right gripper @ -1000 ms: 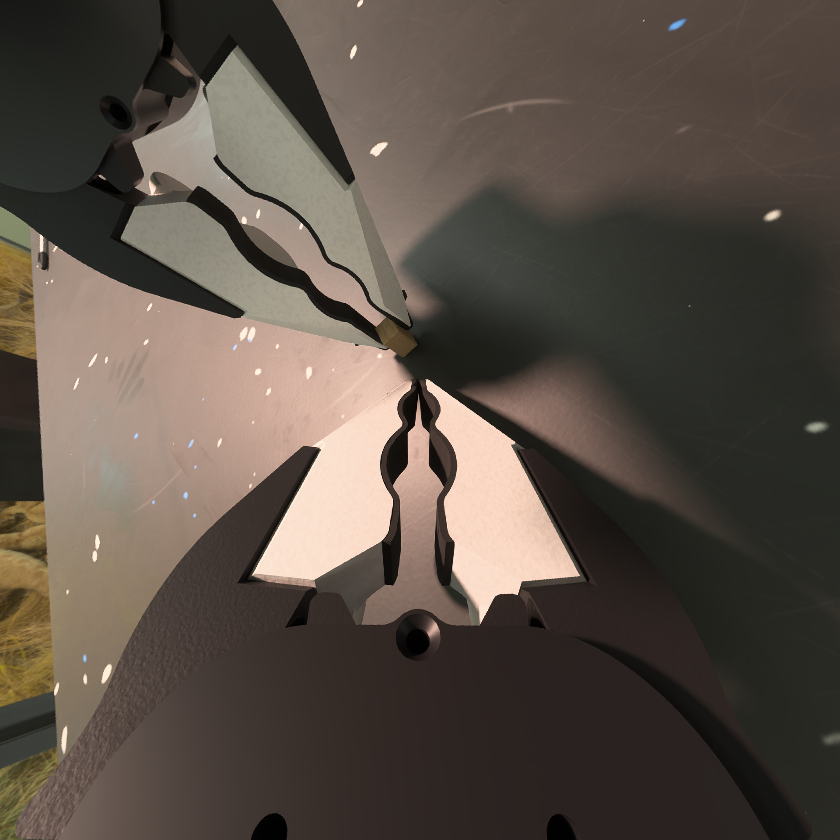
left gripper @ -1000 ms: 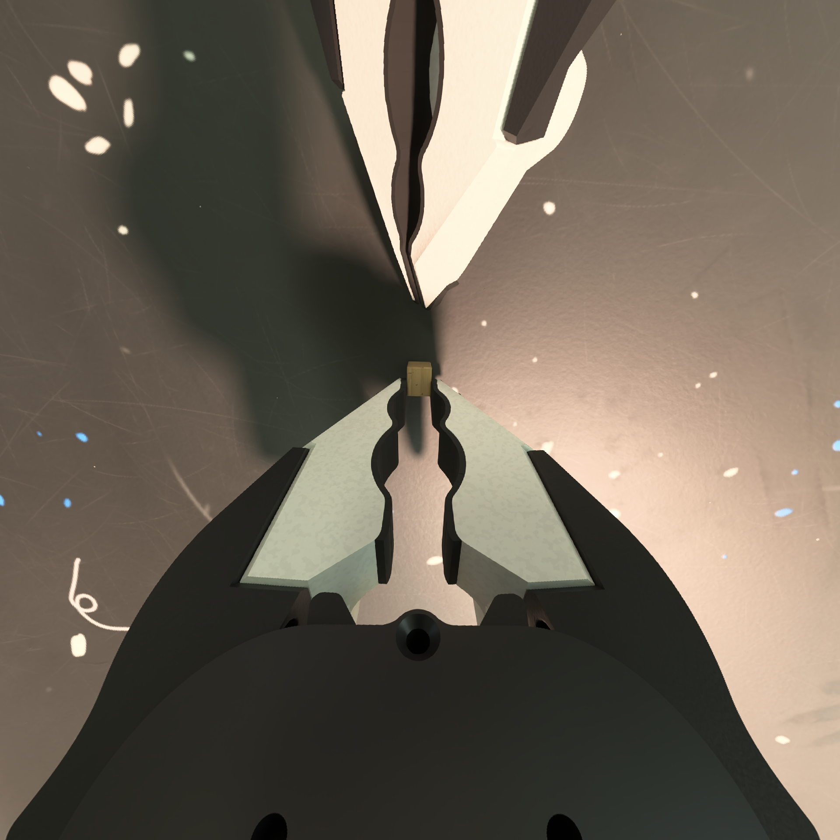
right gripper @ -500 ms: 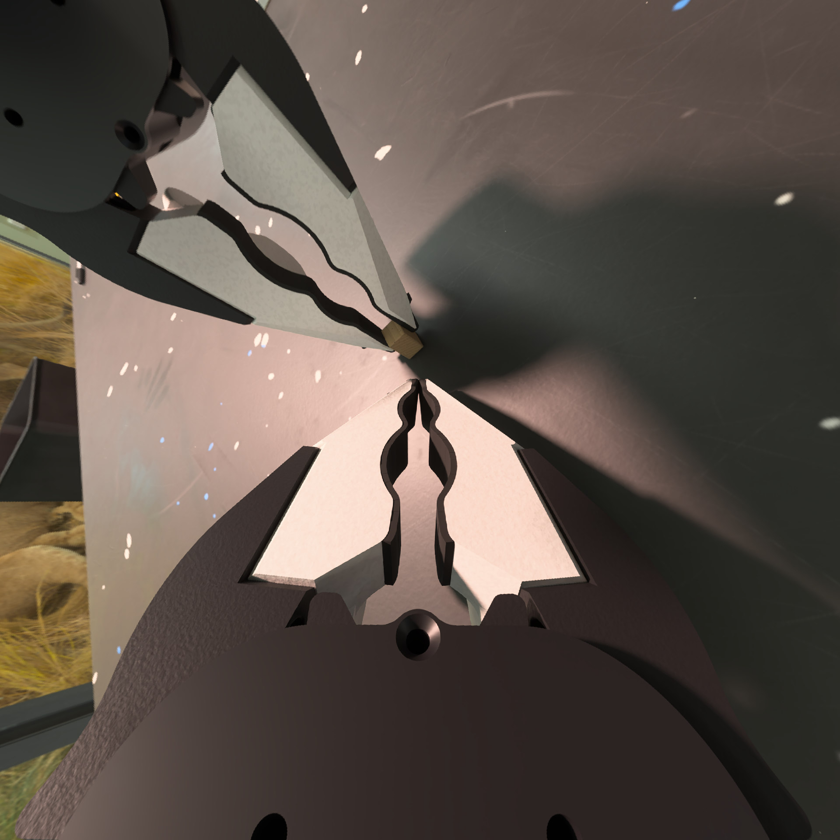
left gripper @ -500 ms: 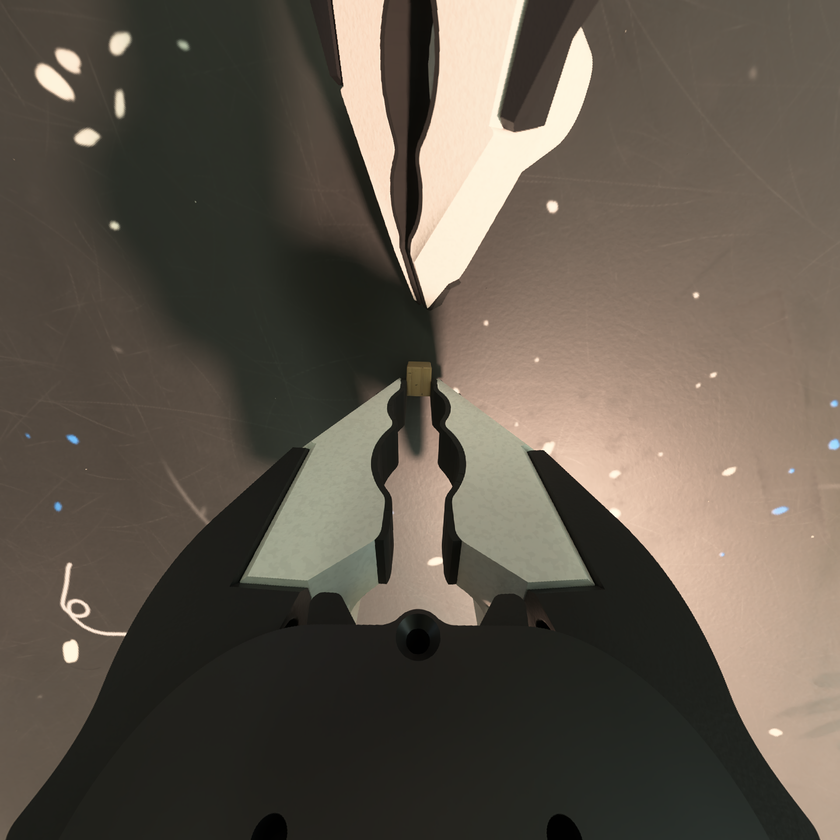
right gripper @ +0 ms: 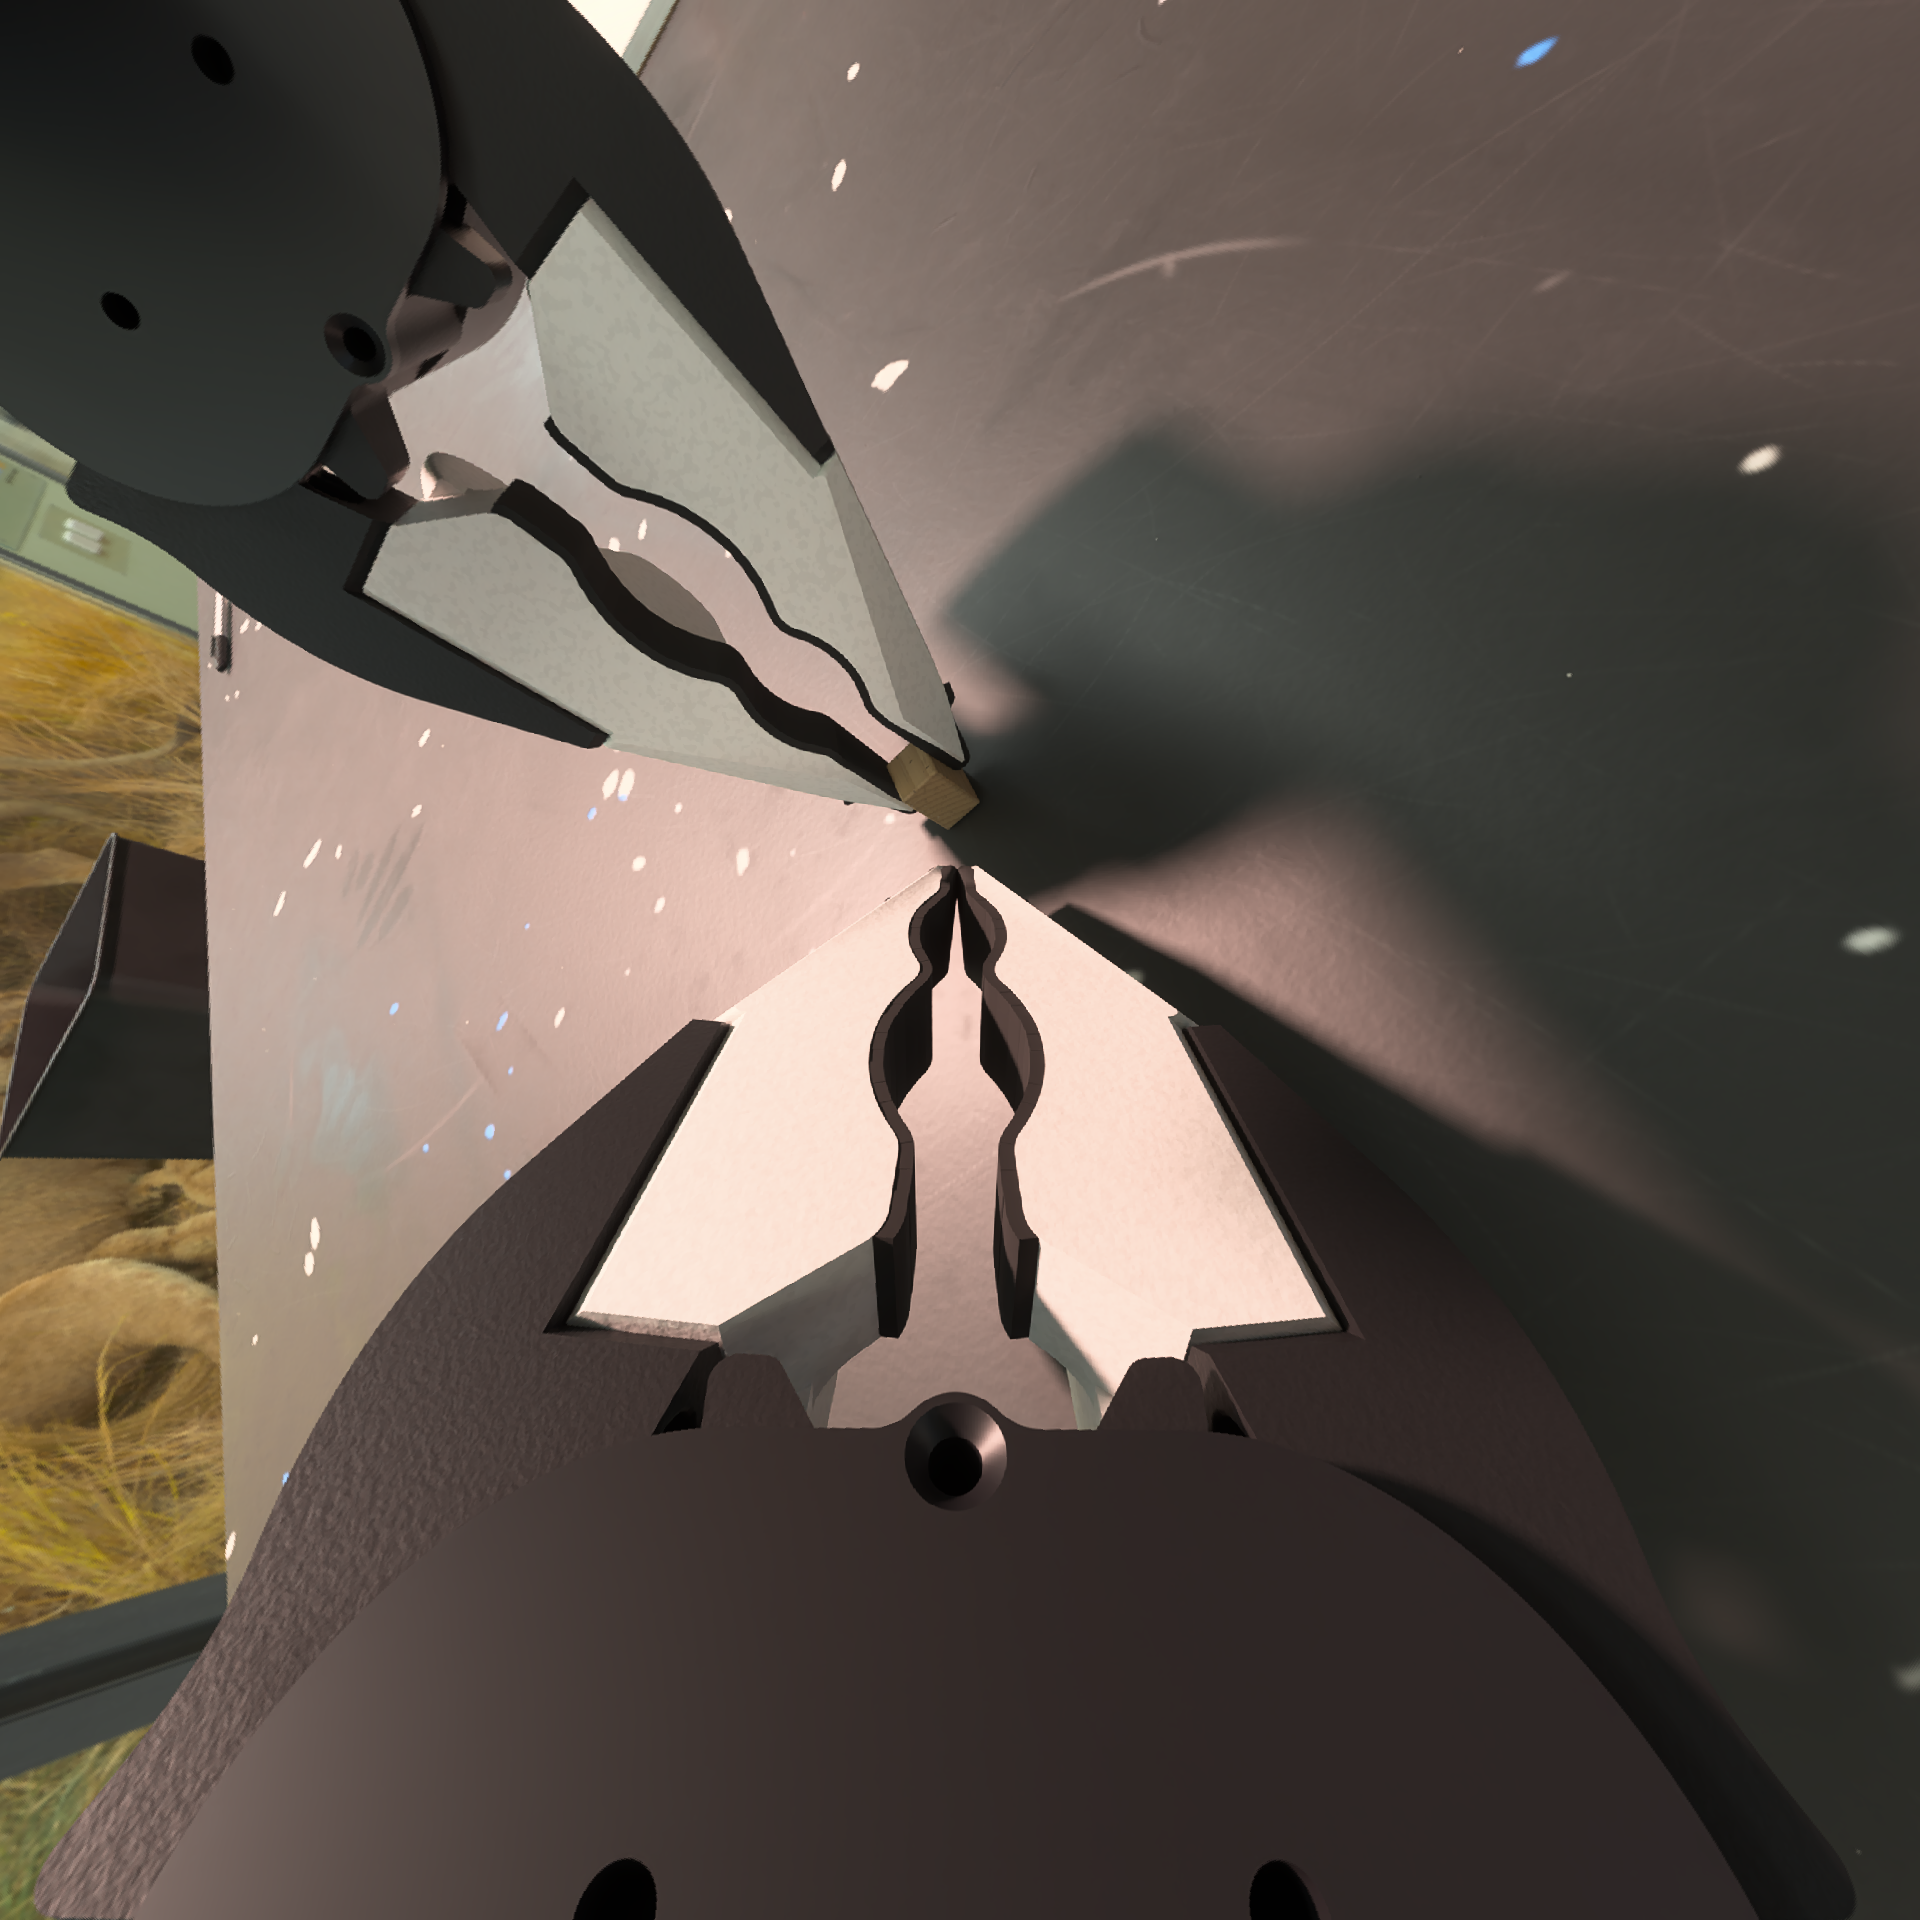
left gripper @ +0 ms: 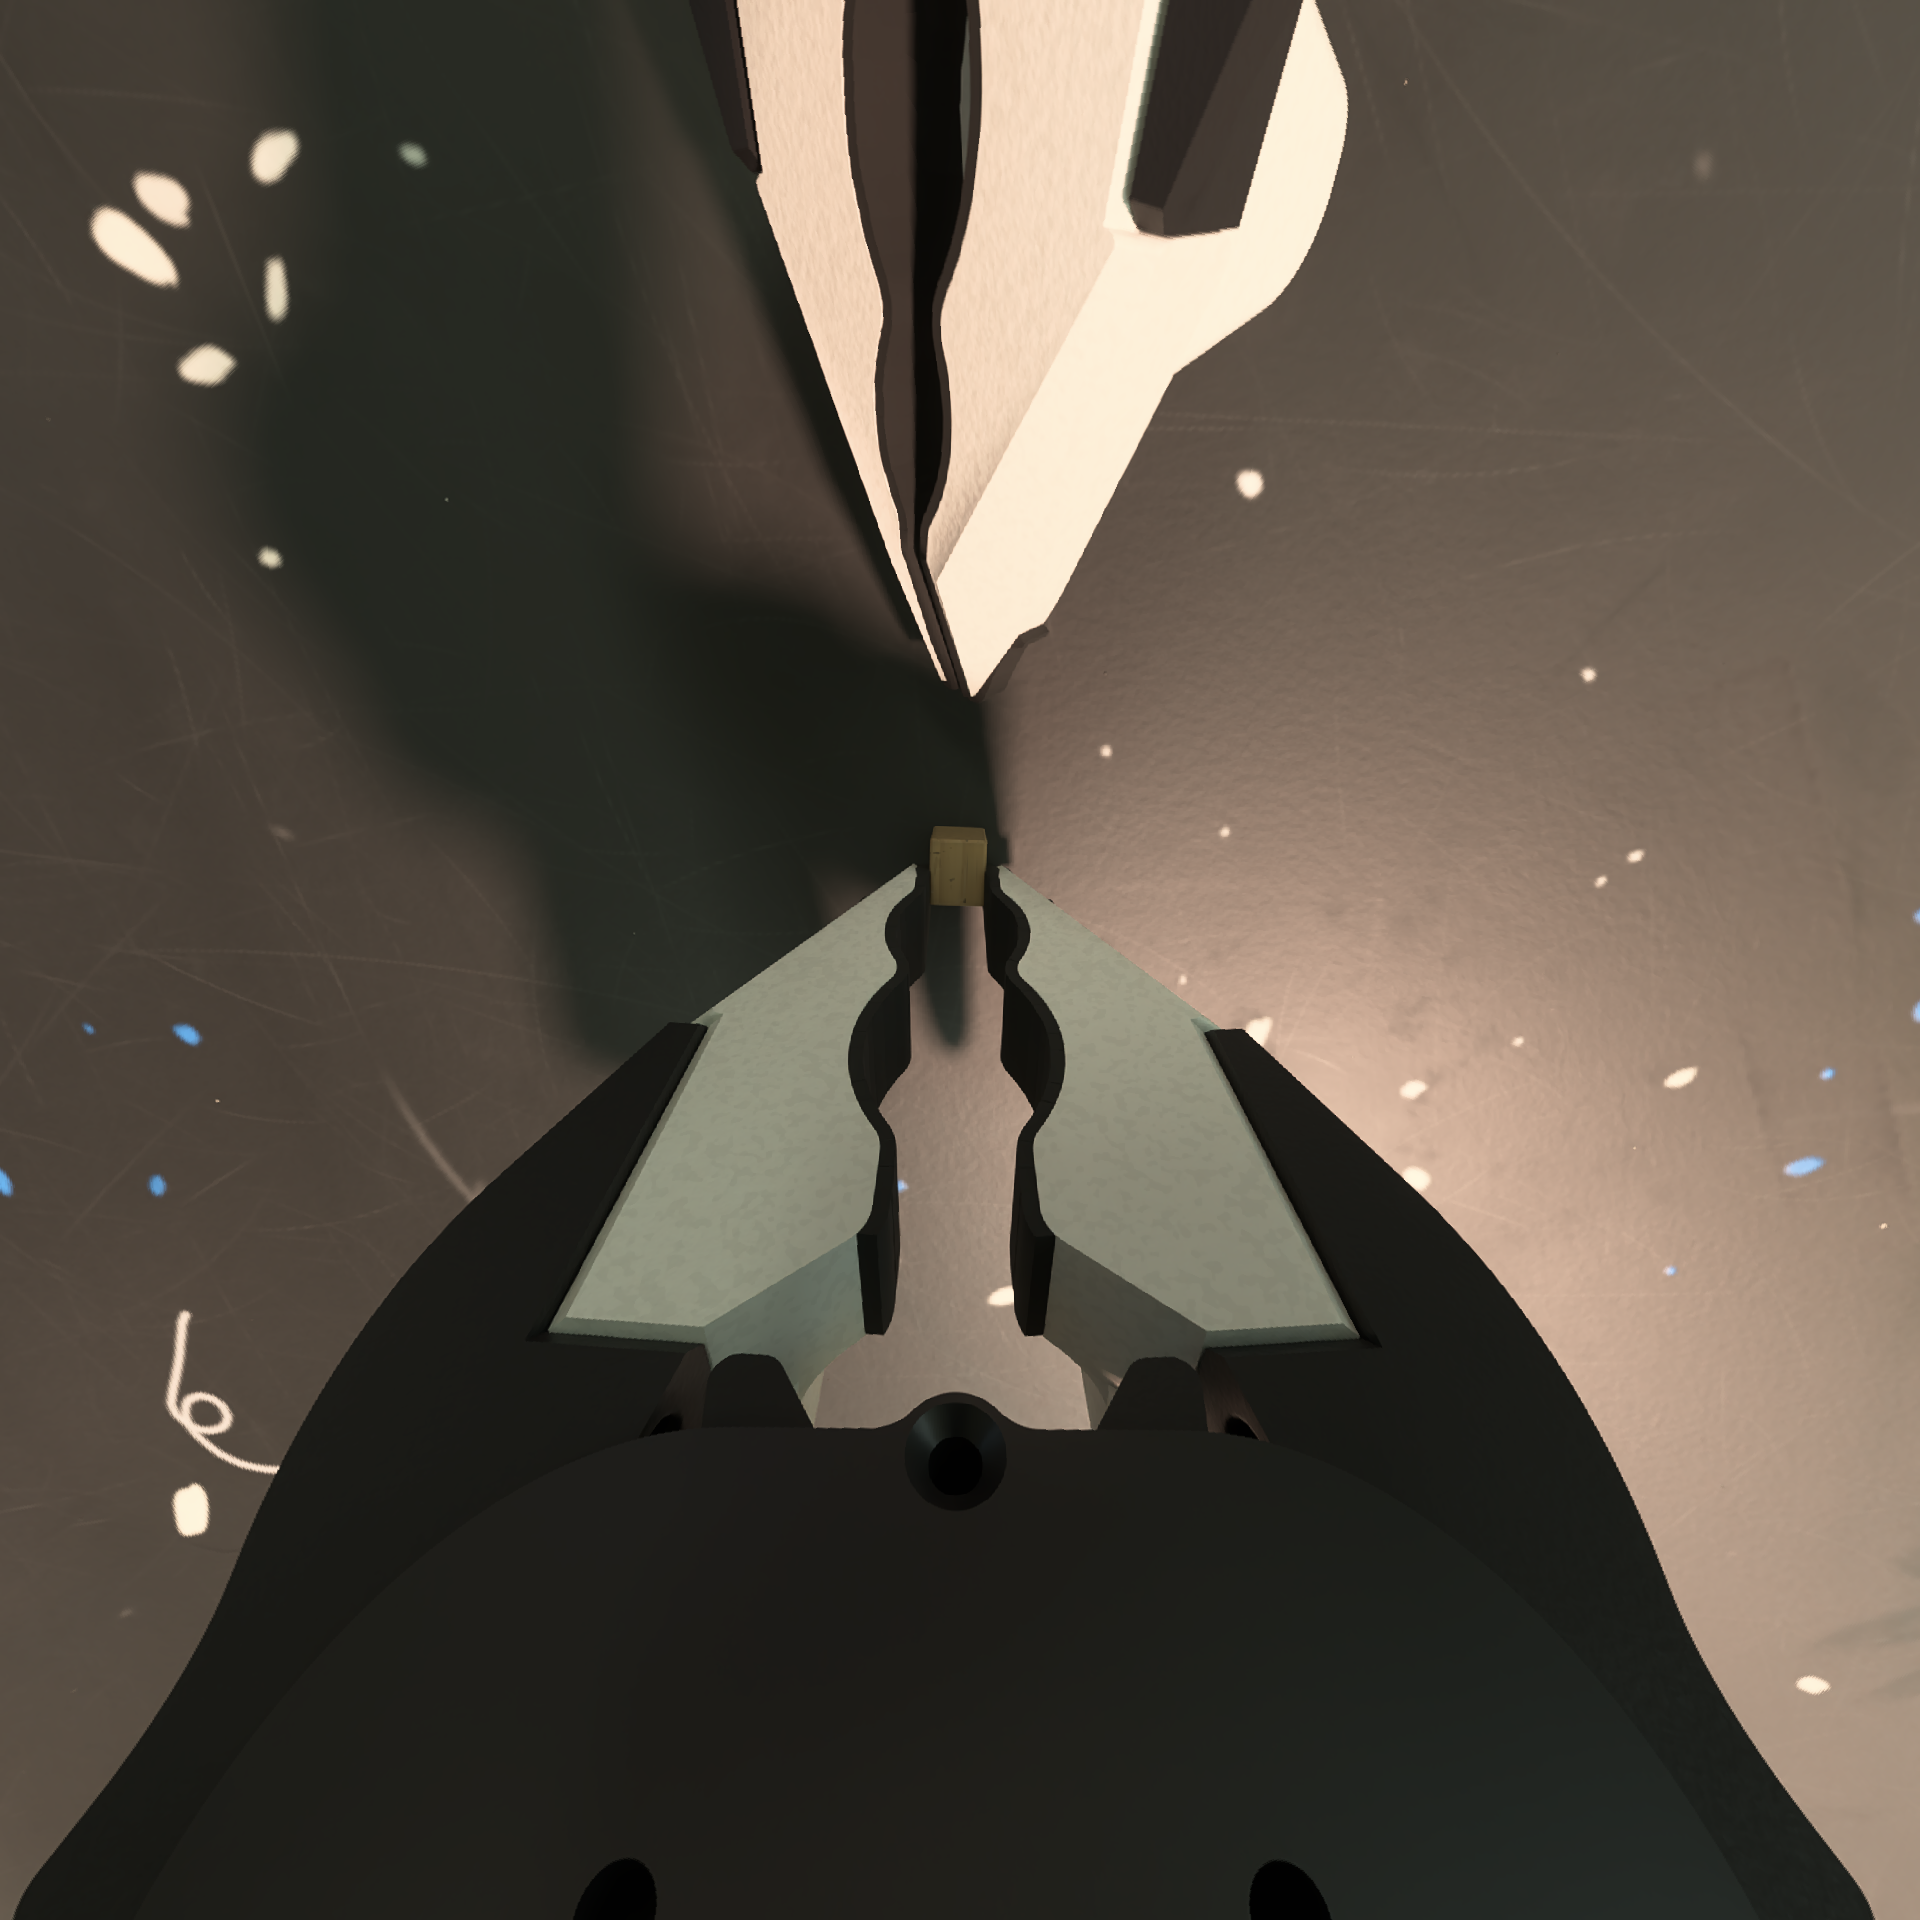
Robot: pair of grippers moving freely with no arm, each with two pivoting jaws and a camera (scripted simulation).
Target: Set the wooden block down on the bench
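A small wooden block (left gripper: 958,864) is pinched between the tips of my left gripper (left gripper: 958,883), which is shut on it. The block sits right at the dark, scratched bench (left gripper: 1455,727); I cannot tell if it touches. In the right wrist view the block (right gripper: 932,787) shows at the tip of the left gripper (right gripper: 914,774), which comes in from the upper left. My right gripper (right gripper: 956,883) is shut and empty, its tips just short of the block. It also shows in the left wrist view (left gripper: 961,665), pointing down from the top.
The bench top is speckled with white and blue paint spots (left gripper: 156,239). Its left edge (right gripper: 208,1039) shows in the right wrist view, with dry grass (right gripper: 94,1403) and a dark metal bracket (right gripper: 104,1018) beyond it. Gripper shadows (right gripper: 1351,644) lie across the bench.
The left gripper still holds the block in the same grip. The right wrist view has drifted, so more of the bench's left edge and the grass shows. The right gripper stays shut.
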